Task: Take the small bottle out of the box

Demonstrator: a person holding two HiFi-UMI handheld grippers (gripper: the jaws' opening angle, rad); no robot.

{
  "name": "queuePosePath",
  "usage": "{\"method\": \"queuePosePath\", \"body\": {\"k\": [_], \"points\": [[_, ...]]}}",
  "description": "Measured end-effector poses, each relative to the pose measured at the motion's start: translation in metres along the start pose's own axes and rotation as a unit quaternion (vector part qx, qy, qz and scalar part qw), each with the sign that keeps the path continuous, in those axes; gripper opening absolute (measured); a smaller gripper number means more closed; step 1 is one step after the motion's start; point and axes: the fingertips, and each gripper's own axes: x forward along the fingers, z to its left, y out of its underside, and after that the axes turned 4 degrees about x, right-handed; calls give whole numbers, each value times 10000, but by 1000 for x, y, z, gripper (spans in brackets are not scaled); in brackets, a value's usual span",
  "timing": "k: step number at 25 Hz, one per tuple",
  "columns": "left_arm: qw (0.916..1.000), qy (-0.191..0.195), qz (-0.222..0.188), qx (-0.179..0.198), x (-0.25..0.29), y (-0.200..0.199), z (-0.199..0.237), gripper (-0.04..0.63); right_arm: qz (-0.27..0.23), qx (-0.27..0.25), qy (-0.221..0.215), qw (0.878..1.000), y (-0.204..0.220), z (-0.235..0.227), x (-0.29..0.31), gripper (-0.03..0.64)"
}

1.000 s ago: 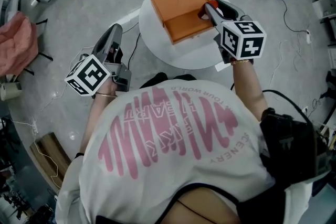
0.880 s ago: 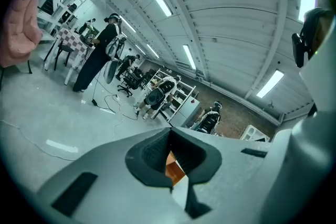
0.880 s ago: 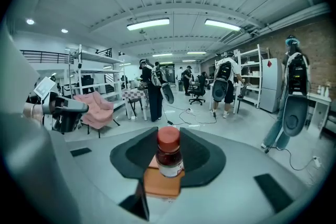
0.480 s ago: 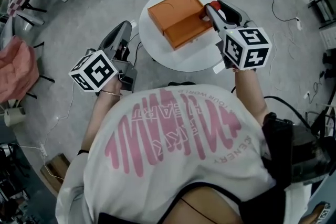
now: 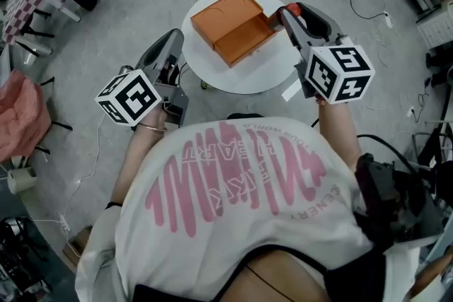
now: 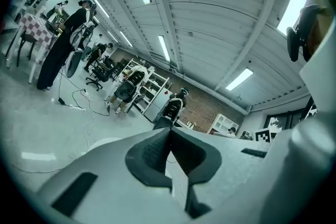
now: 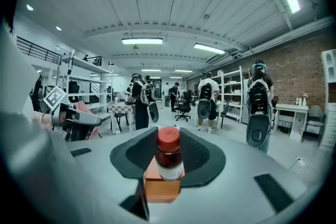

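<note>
Desk [image 5: 249, 78]: one, round and white.
Box [image 5: 233, 25]: one, orange, lying open on the desk.
Grippers: two. The left gripper [image 5: 172, 37] was beside the desk, jaws together with nothing between them. The right gripper [image 5: 285, 13] was at the box's right corner, jaws clamped on the bottle.
Bottle [image 7: 169, 157]: one, small and red-capped, upright between the right jaws.

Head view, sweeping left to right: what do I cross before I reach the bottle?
pink cloth → left gripper, fingers shut on nothing → orange box, lying open → right gripper, fingers shut on the small bottle
</note>
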Motion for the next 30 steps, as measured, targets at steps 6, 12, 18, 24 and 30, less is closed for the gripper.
{"method": "queuePosePath", "body": {"k": [6, 12, 18, 24, 30], "points": [[9996, 260, 108, 53, -14, 6, -16, 7, -67, 153, 273, 9995, 6, 8, -33, 127], [9984, 499, 242, 43, -36, 21, -31, 8, -56, 275, 515, 9983, 21, 22, -71, 127], [9963, 719, 478, 9, -52, 38, -41, 7, 44, 385, 815, 9959, 39, 35, -104, 127], [9941, 848, 677, 15, -71, 55, -45, 8, 119, 512, 1076, 9928, 62, 50, -133, 127], [9930, 819, 848, -4, -89, 74, -41, 8, 215, 665, 1253, 9896, 91, 64, -155, 127]]}}
